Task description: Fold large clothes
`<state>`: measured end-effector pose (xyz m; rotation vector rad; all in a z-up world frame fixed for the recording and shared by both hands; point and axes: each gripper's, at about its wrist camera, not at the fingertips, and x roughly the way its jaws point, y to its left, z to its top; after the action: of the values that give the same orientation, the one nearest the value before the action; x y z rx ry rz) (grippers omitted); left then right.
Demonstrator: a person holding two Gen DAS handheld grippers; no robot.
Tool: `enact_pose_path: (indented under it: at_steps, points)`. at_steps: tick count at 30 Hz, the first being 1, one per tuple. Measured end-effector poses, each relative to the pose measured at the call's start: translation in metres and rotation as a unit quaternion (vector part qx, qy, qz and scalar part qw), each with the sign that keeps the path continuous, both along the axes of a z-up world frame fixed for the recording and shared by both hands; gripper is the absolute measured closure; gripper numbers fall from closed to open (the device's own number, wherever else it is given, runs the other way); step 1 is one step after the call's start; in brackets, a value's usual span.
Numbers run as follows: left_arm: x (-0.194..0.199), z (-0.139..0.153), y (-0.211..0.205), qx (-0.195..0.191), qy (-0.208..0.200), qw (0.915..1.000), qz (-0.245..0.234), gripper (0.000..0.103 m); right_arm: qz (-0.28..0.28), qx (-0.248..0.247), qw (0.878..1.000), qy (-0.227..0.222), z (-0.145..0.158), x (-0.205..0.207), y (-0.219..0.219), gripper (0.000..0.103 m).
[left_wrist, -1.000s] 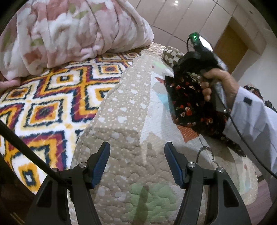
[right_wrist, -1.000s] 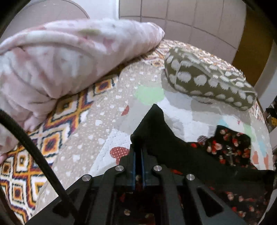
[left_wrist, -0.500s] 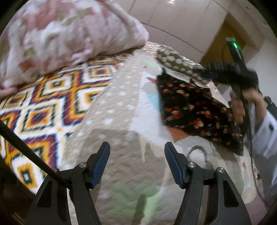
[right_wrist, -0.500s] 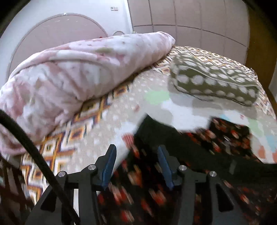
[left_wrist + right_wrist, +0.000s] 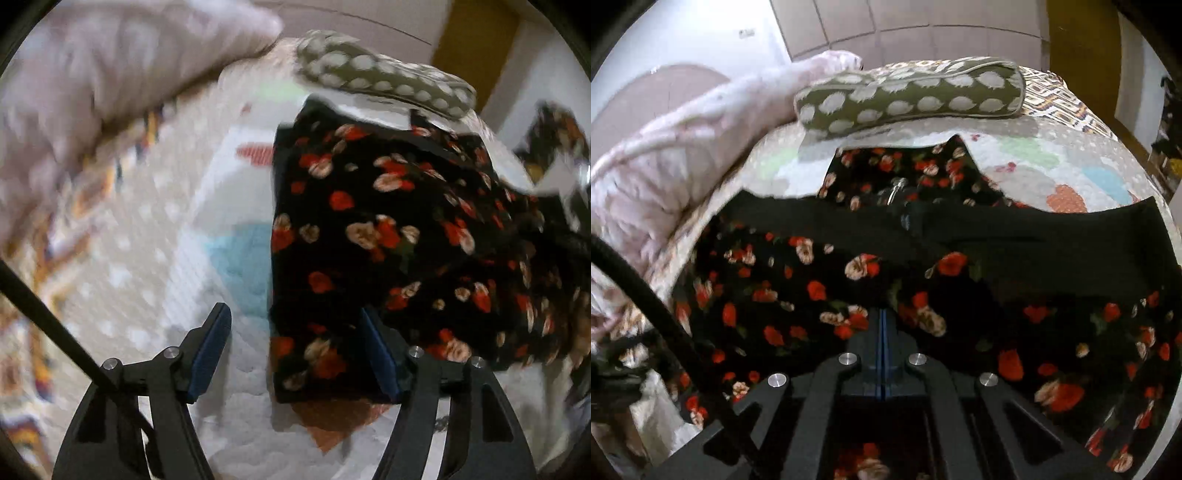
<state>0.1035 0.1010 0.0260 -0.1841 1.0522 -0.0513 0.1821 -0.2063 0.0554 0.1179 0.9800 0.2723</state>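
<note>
Lying spread on the pale quilted patchwork bedcover (image 5: 1052,158) of the bed: black red-flowered fabric garment (image 5: 849,288). Resting behind it, touching its far edge: olive white-spotted bolster cushion (image 5: 908,99). Bunching at the left: pink blotched plush blanket (image 5: 665,162).

On my left gripper (image 5: 297,349) I see two black skeletal fingers (image 5: 173,384) with cut-out windows, each faced with a blue pad (image 5: 212,350) and fastened by silver round-head screws (image 5: 172,352). A black cable (image 5: 55,325) crosses its left side. My right gripper (image 5: 882,325) has the same black frame, blue pads, four silver screws (image 5: 847,358) and a thick black cable (image 5: 653,314).
</note>
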Motion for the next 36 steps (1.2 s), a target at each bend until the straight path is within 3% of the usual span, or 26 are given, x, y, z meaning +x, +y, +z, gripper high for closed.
enact_pose_path:
  at_steps: [2,4,6,9,13,15,17,18,21,22,23,25,29,31,36]
  points:
    - [-0.002,-0.003,0.009,-0.025,0.003,0.9996,0.013,0.032,0.0,0.032,0.999,0.002,0.004,0.003,-0.007,0.103]
    - [-0.007,0.0,0.009,-0.006,-0.003,0.9999,0.009,0.032,-0.01,0.074,0.997,-0.009,0.015,-0.001,-0.016,0.101]
    - [-0.01,0.0,0.009,0.005,-0.007,0.9999,0.009,0.032,-0.031,0.094,0.995,-0.032,0.031,-0.011,-0.023,0.092]
    - [-0.012,0.0,0.013,-0.003,-0.006,0.9998,0.017,0.031,-0.053,0.116,0.991,-0.042,0.043,-0.035,-0.043,0.088]
    - [-0.014,-0.003,0.013,-0.001,-0.009,0.9996,0.028,0.025,-0.063,0.085,0.994,-0.029,0.031,-0.067,-0.06,0.088]
    - [-0.014,-0.003,0.013,0.001,-0.009,0.9996,0.027,0.025,-0.073,0.041,0.996,-0.011,0.014,-0.073,-0.069,0.089]
    - [-0.015,-0.002,0.013,0.003,-0.008,0.9996,0.028,0.025,-0.089,-0.031,0.996,-0.005,-0.005,-0.076,-0.087,0.1]
    - [-0.016,-0.002,0.012,0.005,-0.008,0.9996,0.027,0.025,-0.091,-0.034,0.995,-0.01,-0.008,-0.077,-0.098,0.103]
    - [-0.018,-0.001,0.012,0.012,-0.009,0.9995,0.028,0.025,-0.118,0.07,0.991,0.005,-0.012,-0.082,-0.141,0.103]
    - [-0.018,0.0,0.013,0.011,-0.008,0.9994,0.031,0.025,-0.131,0.077,0.988,0.0,-0.007,-0.086,-0.146,0.103]
    - [-0.019,0.001,0.014,0.006,-0.006,0.9993,0.037,0.025,-0.155,0.048,0.987,-0.01,0.0,-0.092,-0.149,0.103]
    - [-0.024,0.005,0.016,0.004,-0.009,0.9989,0.045,0.025,-0.17,0.04,0.984,-0.022,0.012,-0.105,-0.155,0.089]
    - [-0.046,0.018,0.012,0.041,-0.027,0.9977,0.047,0.026,-0.174,0.057,0.982,-0.045,0.03,-0.136,-0.171,0.079]
    - [-0.062,0.027,0.01,0.049,-0.034,0.9972,0.046,0.026,-0.173,0.045,0.982,-0.056,0.035,-0.153,-0.171,0.063]
    - [-0.107,0.046,-0.002,0.016,-0.06,0.9976,0.029,0.026,-0.172,0.032,0.982,-0.073,0.034,-0.197,-0.167,0.057]
